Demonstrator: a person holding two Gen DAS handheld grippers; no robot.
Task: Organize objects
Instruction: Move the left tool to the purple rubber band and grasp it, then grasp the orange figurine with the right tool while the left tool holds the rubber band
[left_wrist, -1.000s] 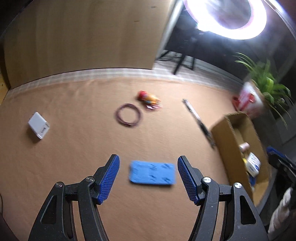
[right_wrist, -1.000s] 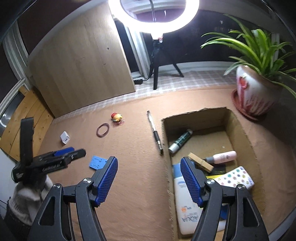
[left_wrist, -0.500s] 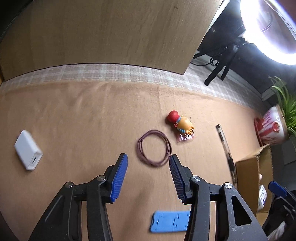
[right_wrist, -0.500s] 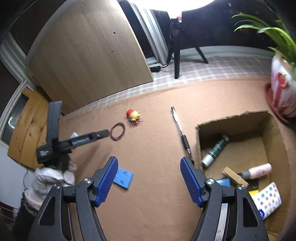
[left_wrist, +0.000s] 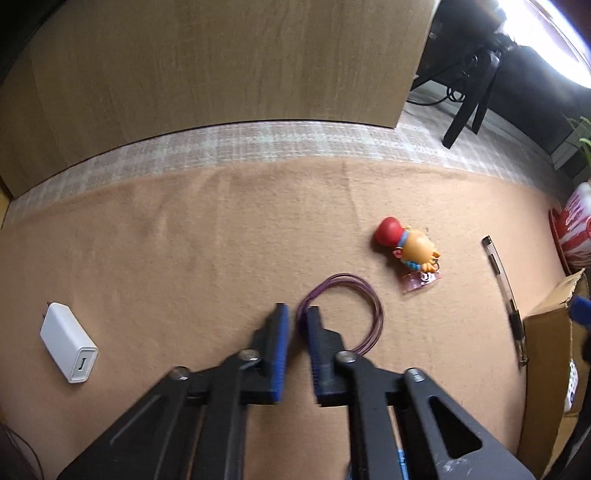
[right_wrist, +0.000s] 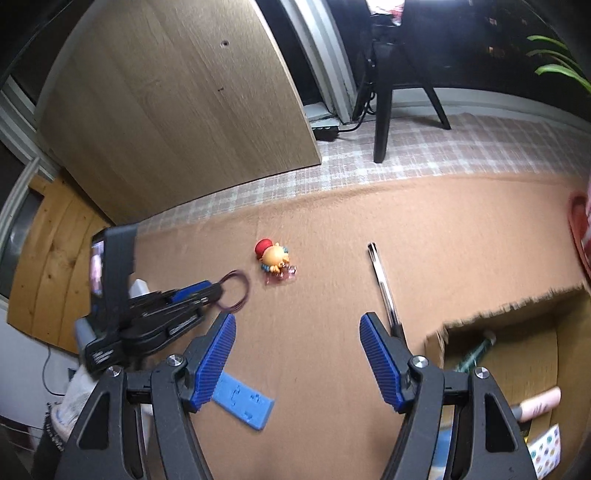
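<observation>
A purple elastic band (left_wrist: 379, 314) lies as a loop on the brown mat. My left gripper (left_wrist: 298, 312) points steeply down at it, its jaws closing to shut with the loop's near-left strand pinched between the pads. The right wrist view shows that left gripper (right_wrist: 218, 293) from the side, tips at the band (right_wrist: 246, 290). My right gripper (right_wrist: 297, 328) hangs open over bare mat, nothing between its fingers. Loose on the mat are an orange toy figure with a red cap (left_wrist: 413, 251), a pen (left_wrist: 502, 280), a white charger (left_wrist: 68, 341) and a flat blue piece (right_wrist: 245, 404).
An open cardboard box (right_wrist: 498, 310) stands at the right, holding a pink bottle (right_wrist: 539, 400) and a green tube (right_wrist: 476, 354). A wooden board (left_wrist: 221, 62) leans behind the mat. A tripod (right_wrist: 384, 92) and a red-and-white plant pot (left_wrist: 576, 229) stand at the back right.
My left gripper moved forward past the blue piece to the purple band and its jaws closed on it. The right gripper swung left and forward, away from the box, staying open.
</observation>
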